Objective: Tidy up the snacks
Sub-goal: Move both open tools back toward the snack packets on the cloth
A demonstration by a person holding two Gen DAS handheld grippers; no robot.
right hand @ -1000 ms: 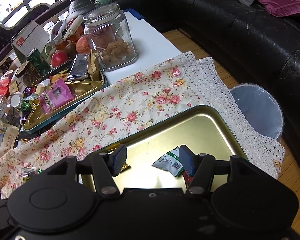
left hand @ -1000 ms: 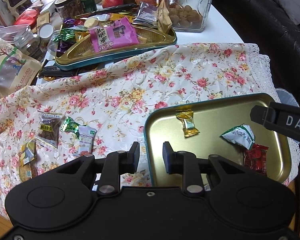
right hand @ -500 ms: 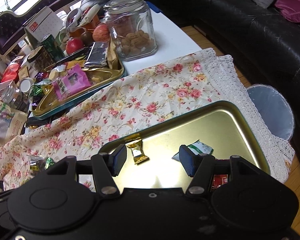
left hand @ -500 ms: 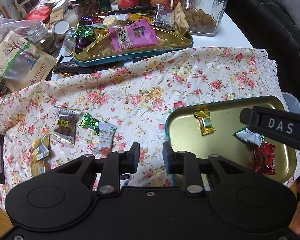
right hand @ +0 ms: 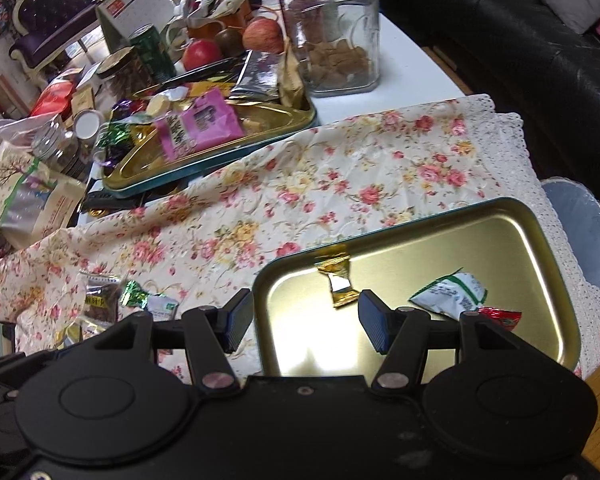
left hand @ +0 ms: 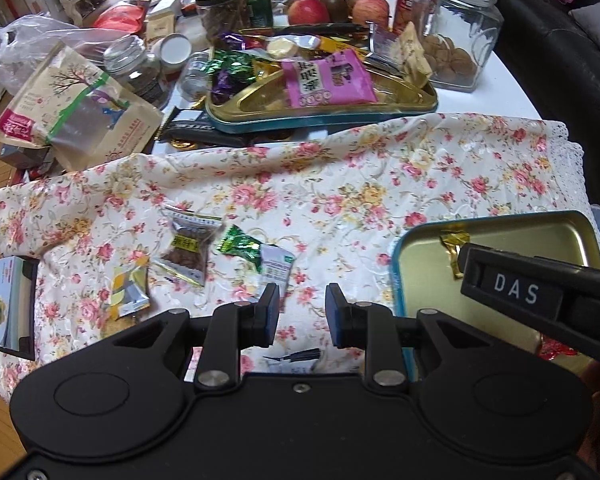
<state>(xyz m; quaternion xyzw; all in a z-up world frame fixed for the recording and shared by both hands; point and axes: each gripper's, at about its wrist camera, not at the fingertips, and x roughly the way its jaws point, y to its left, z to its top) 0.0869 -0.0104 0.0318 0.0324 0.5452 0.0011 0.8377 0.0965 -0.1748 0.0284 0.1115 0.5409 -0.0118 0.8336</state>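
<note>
The shallow gold metal tray with a teal rim sits on the flowered cloth, holding a gold-wrapped candy, a white-and-green packet and a red wrapper. The right gripper hangs over its edge, jaws wide and empty. Only the left view shows loose snacks on the cloth, a clear packet of brown pieces and a green foil candy, beyond the left gripper, narrow and empty.
</note>
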